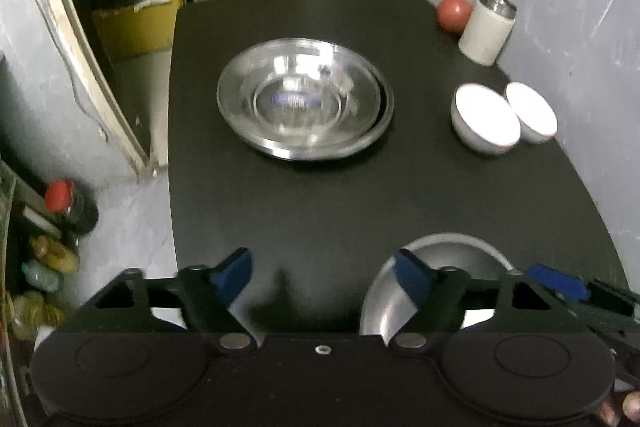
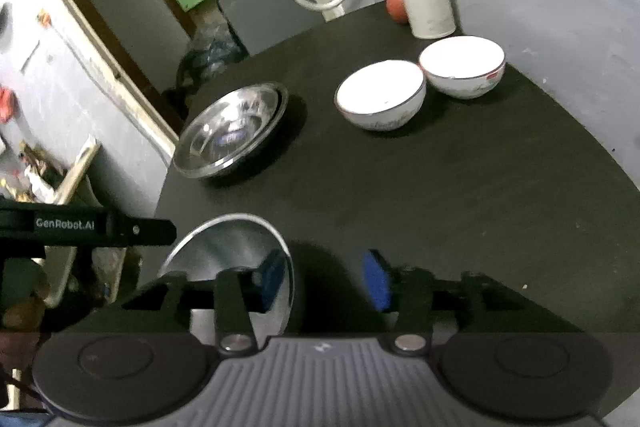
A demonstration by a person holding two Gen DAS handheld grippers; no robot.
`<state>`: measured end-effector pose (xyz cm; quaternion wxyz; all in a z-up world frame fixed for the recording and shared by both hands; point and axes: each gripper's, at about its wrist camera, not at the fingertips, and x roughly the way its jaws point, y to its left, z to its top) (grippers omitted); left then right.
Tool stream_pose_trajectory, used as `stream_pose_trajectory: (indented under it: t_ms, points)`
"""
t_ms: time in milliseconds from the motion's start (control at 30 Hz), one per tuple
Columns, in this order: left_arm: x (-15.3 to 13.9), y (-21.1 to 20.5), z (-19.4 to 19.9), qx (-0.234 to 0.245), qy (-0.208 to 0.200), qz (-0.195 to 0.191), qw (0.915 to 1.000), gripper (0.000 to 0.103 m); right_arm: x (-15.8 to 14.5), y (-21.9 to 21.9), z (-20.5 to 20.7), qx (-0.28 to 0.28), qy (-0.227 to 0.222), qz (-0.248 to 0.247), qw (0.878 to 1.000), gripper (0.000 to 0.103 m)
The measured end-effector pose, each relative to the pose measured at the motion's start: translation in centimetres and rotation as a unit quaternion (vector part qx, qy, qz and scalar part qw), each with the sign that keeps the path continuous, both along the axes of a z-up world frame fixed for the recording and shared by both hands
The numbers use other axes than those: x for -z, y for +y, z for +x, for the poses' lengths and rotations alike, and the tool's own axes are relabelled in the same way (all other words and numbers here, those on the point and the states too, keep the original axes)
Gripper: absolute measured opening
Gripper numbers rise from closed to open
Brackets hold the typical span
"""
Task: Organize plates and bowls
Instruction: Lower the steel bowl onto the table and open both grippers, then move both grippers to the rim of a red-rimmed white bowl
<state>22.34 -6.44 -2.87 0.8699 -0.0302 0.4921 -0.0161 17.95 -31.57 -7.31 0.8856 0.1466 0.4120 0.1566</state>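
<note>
A steel bowl nested in a wider steel dish (image 1: 304, 99) (image 2: 232, 131) sits mid-table. Two white bowls (image 1: 486, 119) (image 1: 532, 111) stand side by side at the right, also in the right wrist view (image 2: 380, 95) (image 2: 462, 65). A steel plate (image 1: 436, 267) (image 2: 228, 247) lies at the table's near edge. My right gripper (image 2: 326, 279) is open and straddles the plate's right rim, its left pad (image 2: 274, 277) over the plate. My left gripper (image 1: 322, 271) is open over bare table, its right finger (image 1: 408, 271) above the plate's left part.
The black table (image 1: 320, 195) has a white canister with a metal top (image 1: 486, 29) (image 2: 426, 1) and a red ball (image 1: 454, 13) at its far right corner. A grey wall runs along the right. Bottles and clutter stand on the floor to the left.
</note>
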Motion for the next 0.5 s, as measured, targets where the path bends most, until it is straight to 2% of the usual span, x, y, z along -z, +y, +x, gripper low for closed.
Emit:
stream_pose_trajectory:
  t_ms: [200, 333, 500]
  points:
    - [-0.9, -0.4, 2.3, 0.015, -0.026, 0.007, 0.9995, 0.098, -0.4, -0.8, 0.4, 0.020, -0.002, 0.033, 0.999, 0.074]
    - [-1.2, -1.2, 4.4, 0.042, -0.039, 0.008, 0.9983, 0.100, -0.3, -1.5, 0.8, 0.046, -0.003, 0.050, 0.998, 0.095]
    - [-1.5, -2.6, 7.5, 0.100, -0.048, 0.016, 0.9937, 0.102, 0.5, -2.1, 1.7, 0.080, 0.005, 0.068, 0.994, 0.103]
